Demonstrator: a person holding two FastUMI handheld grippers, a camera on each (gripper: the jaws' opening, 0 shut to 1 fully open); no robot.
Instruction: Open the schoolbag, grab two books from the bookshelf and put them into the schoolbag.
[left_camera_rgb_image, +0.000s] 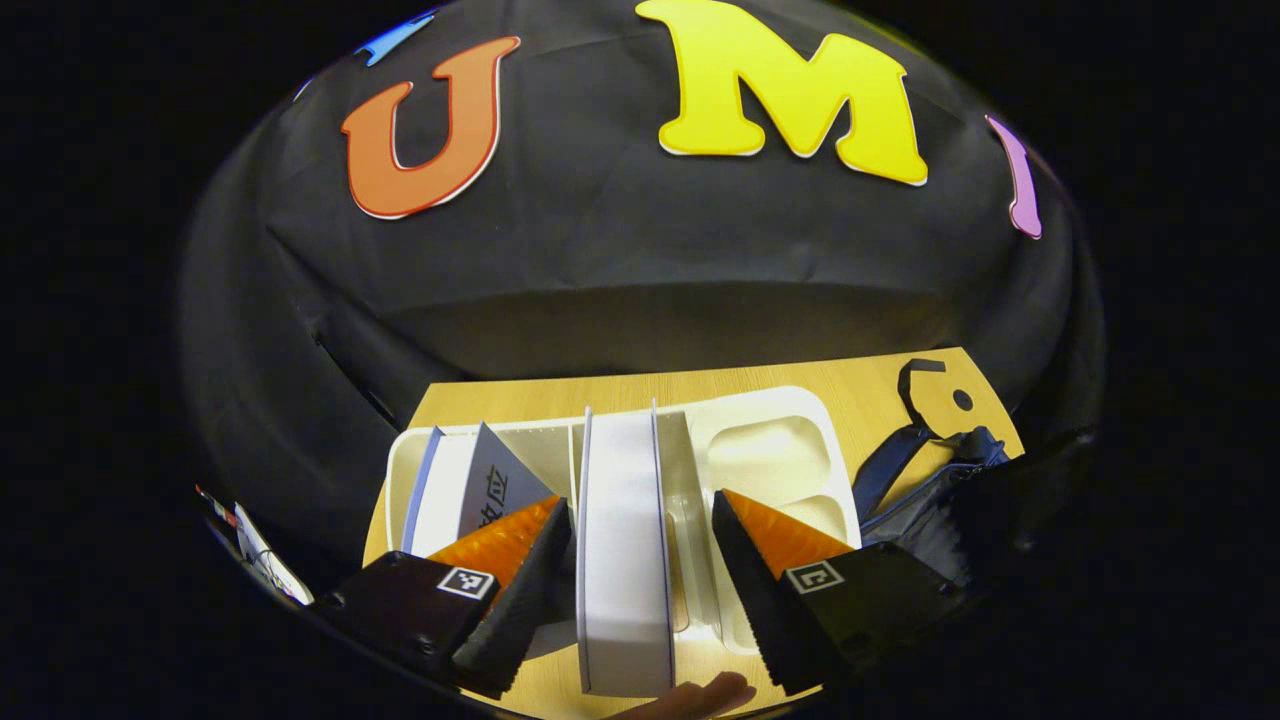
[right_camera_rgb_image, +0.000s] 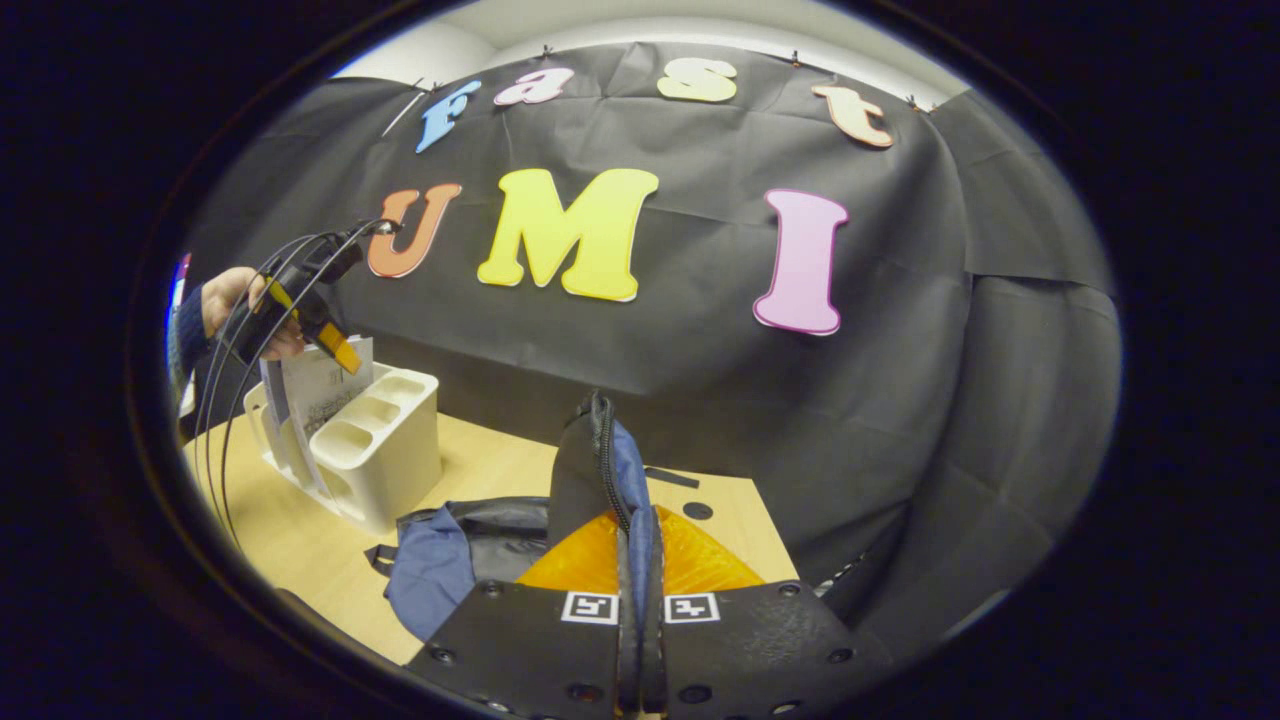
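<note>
Beside schoolbag (left_camera_rgb_image: 925, 490): bookshelf (left_camera_rgb_image: 770, 450) | left gripper (left_camera_rgb_image: 640, 560) spread around book (left_camera_rgb_image: 625, 560) | right gripper (right_camera_rgb_image: 640, 620) pinching bag flap (right_camera_rgb_image: 590, 470)

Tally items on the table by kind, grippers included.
Books: 2 (white book, grey book)
Bookshelf: 1
Schoolbag: 1
Grippers: 2 (left gripper, right gripper)
Total: 6

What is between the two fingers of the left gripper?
In the left gripper view, an upright white book stands in the gap of the open left gripper, above the white bookshelf.
</note>
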